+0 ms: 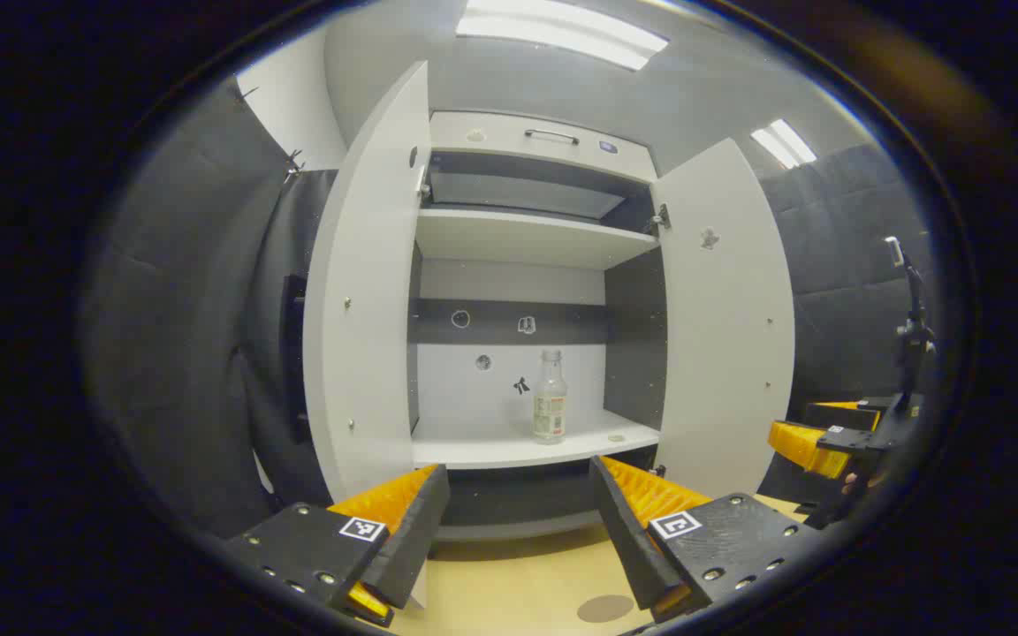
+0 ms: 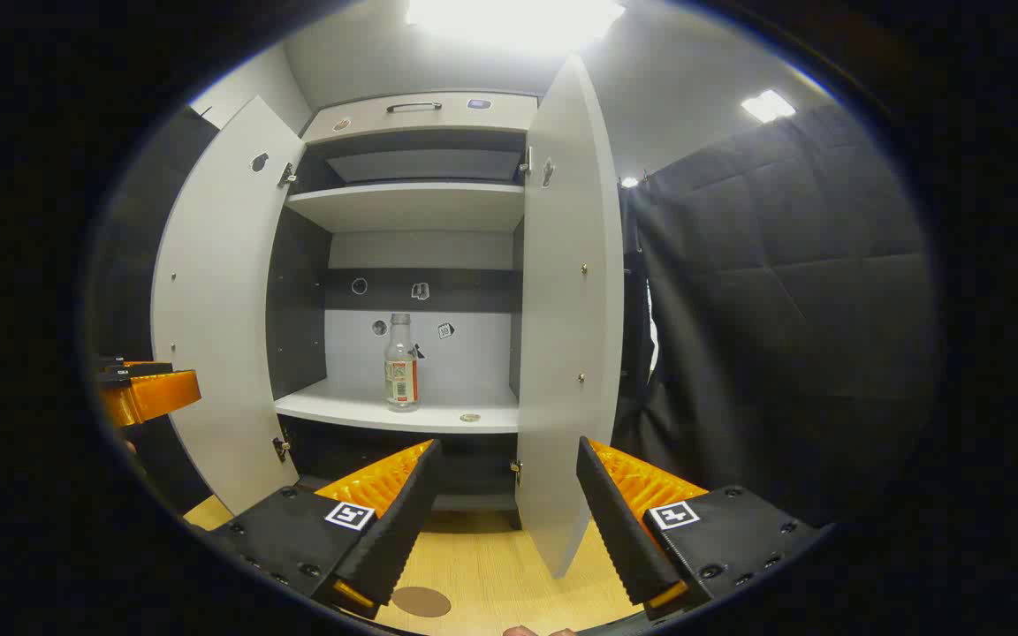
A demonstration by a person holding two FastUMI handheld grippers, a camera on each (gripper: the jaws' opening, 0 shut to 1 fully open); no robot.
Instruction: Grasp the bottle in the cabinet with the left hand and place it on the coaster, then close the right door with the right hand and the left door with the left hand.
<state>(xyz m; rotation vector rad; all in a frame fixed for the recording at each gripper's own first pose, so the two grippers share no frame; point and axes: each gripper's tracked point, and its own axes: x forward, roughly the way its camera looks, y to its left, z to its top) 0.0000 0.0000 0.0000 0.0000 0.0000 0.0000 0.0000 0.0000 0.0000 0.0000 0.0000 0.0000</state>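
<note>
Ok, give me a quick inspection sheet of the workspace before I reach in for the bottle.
Surface: light wooden tabletop, bare in front of the cabinet.
Job's things: bottle upright on the cabinet's lower shelf; round coaster on the tabletop; left door and right door both open.
Clutter: a small round object on the shelf near the bottle.
Grippers: left gripper open, short of the shelf; right gripper open, facing the right door's edge.
Cables: nothing seen.
Surroundings: black cloth wall, ceiling lights.

Left tongs (image 1: 518,508) agape; right tongs (image 2: 505,495) agape, both level.
</note>
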